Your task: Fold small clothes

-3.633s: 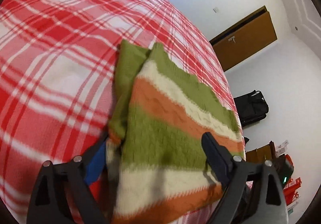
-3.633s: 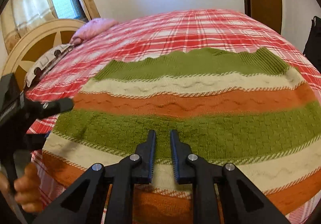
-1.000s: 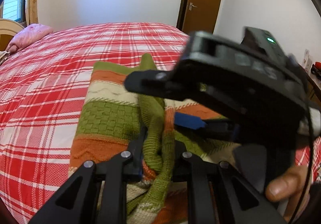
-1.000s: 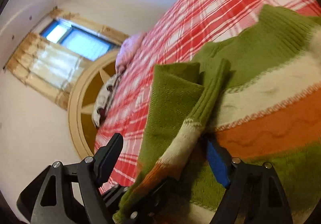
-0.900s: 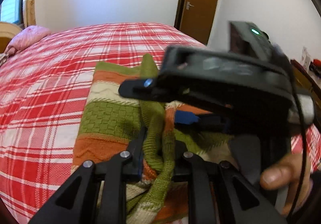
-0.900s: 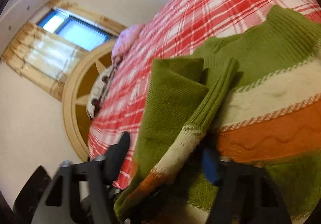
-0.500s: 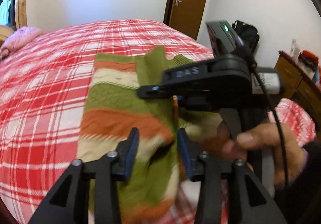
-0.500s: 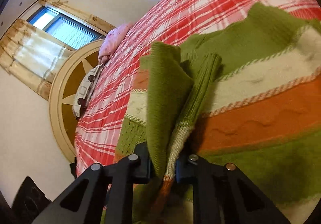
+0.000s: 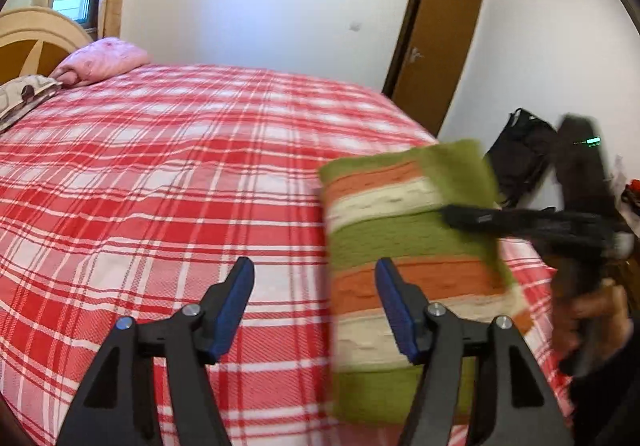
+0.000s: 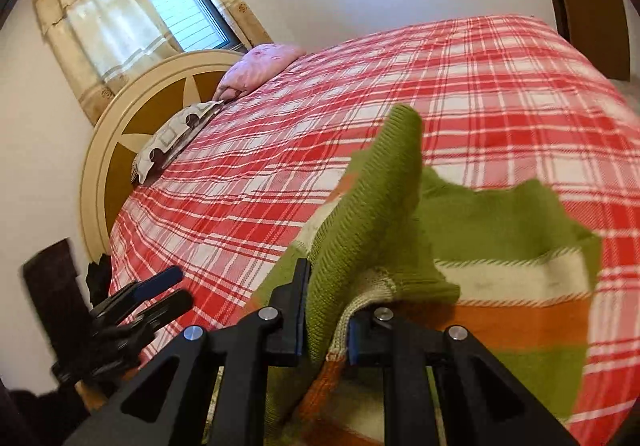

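Our left gripper (image 9: 316, 310) has just let go and hangs spread apart over the bed (image 9: 160, 174), while our right gripper (image 10: 326, 320) alone pinches the striped sweater's (image 10: 500, 246) fold, carrying it across.

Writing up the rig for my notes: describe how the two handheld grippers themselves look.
Both are matte black plastic. The left gripper has two angular fingers with triangular cut-outs, silver screw heads and blue pads. The right gripper is built the same; from the left camera its black body shows a green light, and a bare hand grips its handle.
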`<act>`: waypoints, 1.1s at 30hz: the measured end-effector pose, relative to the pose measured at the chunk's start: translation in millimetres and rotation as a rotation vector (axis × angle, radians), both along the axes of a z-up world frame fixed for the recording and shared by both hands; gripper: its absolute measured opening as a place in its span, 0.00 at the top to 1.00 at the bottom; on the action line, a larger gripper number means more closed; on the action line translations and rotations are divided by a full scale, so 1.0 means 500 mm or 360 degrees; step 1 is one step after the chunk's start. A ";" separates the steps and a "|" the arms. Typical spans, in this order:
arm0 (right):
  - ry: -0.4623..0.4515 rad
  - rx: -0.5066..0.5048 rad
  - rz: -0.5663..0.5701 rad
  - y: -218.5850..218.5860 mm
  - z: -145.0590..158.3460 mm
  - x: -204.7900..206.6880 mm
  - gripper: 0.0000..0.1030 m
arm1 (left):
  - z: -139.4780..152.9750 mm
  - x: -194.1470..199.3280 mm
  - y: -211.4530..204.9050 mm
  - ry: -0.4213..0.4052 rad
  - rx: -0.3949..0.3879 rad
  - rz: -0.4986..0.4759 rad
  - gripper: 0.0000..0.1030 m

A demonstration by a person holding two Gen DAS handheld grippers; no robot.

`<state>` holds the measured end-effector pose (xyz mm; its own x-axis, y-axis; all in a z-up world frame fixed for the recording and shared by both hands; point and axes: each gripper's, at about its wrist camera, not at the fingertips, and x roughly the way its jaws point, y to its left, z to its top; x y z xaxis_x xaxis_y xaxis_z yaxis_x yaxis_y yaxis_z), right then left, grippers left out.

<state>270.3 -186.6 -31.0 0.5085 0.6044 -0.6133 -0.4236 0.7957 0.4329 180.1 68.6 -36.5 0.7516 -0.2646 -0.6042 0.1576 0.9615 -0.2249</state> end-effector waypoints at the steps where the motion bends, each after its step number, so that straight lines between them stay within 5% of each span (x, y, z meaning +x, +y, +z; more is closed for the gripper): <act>1: -0.0004 -0.0009 0.0006 -0.019 0.004 0.001 0.86 | -0.007 0.009 -0.003 0.0019 -0.0004 0.0009 0.37; 7: 0.0015 -0.0071 0.0085 -0.125 0.015 0.030 0.86 | -0.026 0.019 -0.030 0.0097 -0.0076 -0.0019 0.37; 10: 0.0026 -0.0237 0.0130 -0.155 -0.012 0.035 0.86 | -0.029 0.033 -0.057 0.0095 -0.0057 -0.0061 0.37; 15: 0.0009 -0.0279 0.0091 -0.191 -0.067 0.033 0.86 | -0.038 0.041 -0.124 0.0097 -0.0023 -0.0145 0.37; 20: 0.0087 -0.0203 -0.0018 -0.211 -0.113 0.045 0.85 | -0.067 0.042 -0.183 0.0141 0.0074 -0.0195 0.37; 24: 0.0250 0.0130 -0.0139 -0.253 -0.139 0.055 0.82 | -0.089 0.038 -0.204 0.0165 0.0114 -0.0215 0.37; 28: 0.0305 0.0244 -0.0203 -0.256 -0.148 0.070 0.57 | -0.104 0.049 -0.195 0.0218 0.0033 -0.0195 0.35; 30: 0.0271 0.0275 -0.0260 -0.255 -0.144 0.079 0.57 | -0.106 0.050 -0.196 0.0228 0.0016 -0.0184 0.35; 31: 0.0237 0.0313 -0.0277 -0.257 -0.140 0.080 0.61 | -0.104 0.049 -0.197 0.0225 0.0020 -0.0181 0.35; 33: 0.0209 0.0282 -0.0295 -0.256 -0.131 0.083 0.89 | -0.101 0.048 -0.202 0.0215 0.0048 -0.0175 0.33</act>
<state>311.7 -314.7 -96.5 0.5434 0.6120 -0.5746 -0.2088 0.7615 0.6136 204.0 -32.4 -86.9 0.6308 -0.3210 -0.7065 0.2326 0.9468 -0.2225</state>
